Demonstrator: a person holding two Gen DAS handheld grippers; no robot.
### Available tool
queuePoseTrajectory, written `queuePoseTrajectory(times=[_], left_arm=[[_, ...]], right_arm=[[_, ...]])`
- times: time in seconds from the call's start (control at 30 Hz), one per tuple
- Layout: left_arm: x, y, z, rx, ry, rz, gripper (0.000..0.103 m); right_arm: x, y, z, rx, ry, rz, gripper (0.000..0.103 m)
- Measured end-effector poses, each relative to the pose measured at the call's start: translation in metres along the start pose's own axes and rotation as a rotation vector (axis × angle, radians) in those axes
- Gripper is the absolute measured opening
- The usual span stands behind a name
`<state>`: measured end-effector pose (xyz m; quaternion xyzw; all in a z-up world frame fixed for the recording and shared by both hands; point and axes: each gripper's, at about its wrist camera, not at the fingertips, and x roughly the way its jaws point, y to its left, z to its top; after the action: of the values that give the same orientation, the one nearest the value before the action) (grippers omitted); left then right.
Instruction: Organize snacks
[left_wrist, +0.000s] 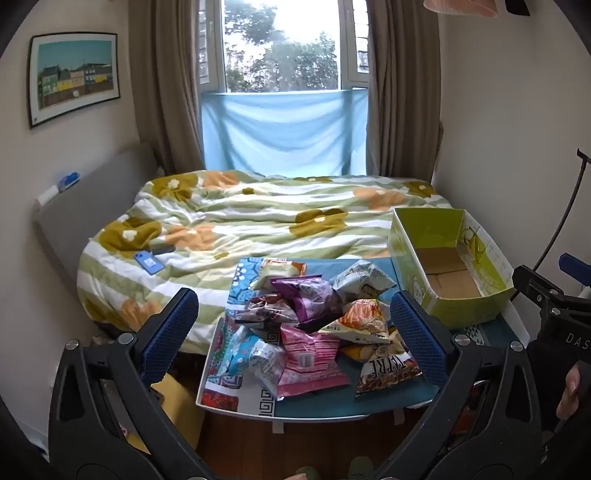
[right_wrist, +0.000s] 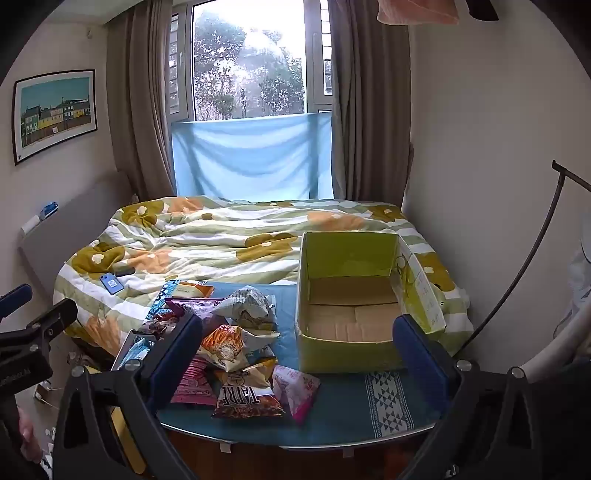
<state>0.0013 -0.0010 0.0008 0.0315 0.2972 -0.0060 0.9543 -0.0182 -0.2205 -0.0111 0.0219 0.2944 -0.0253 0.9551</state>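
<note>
A: Nearest, how do the tools stand?
B: Left tool (left_wrist: 293, 332) and right tool (right_wrist: 297, 352) both gape wide, gripping nothing, hovering at the near edge of the blue-clothed surface (right_wrist: 343, 417).
A: The snacks?
B: One heap of crinkly foil snack packets (left_wrist: 314, 325), roughly ten, on its left half; bare cloth to the right.
A: Farther?
B: One open green cardboard box (right_wrist: 347, 295), empty, at the far right corner, beside the floral bed (right_wrist: 221, 236).

We look from both wrist cameras over the near edge of the blue-covered table (left_wrist: 325, 406) toward the far window, held close above it. Our left view centres the heap of crinkled snack packets (left_wrist: 314, 325); our right view centres the open green cardboard box (right_wrist: 351, 354). Both share these and the flowered bed.
</note>
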Motion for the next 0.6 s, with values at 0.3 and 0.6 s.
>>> queuePoseTrajectory(times=[0.3,0.6], left_arm=[[-0.007,-0.003,0.001,-0.015,-0.035,-0.014,0.103],[-0.001,-0.006,0.004,-0.022,-0.033,-0.012,0.103]], right_arm=[[0.004,-0.004,-0.001,0.004,-0.005,-0.01,0.102],[0.006,-0.006,0.0,0.008,0.001,-0.003,0.102]])
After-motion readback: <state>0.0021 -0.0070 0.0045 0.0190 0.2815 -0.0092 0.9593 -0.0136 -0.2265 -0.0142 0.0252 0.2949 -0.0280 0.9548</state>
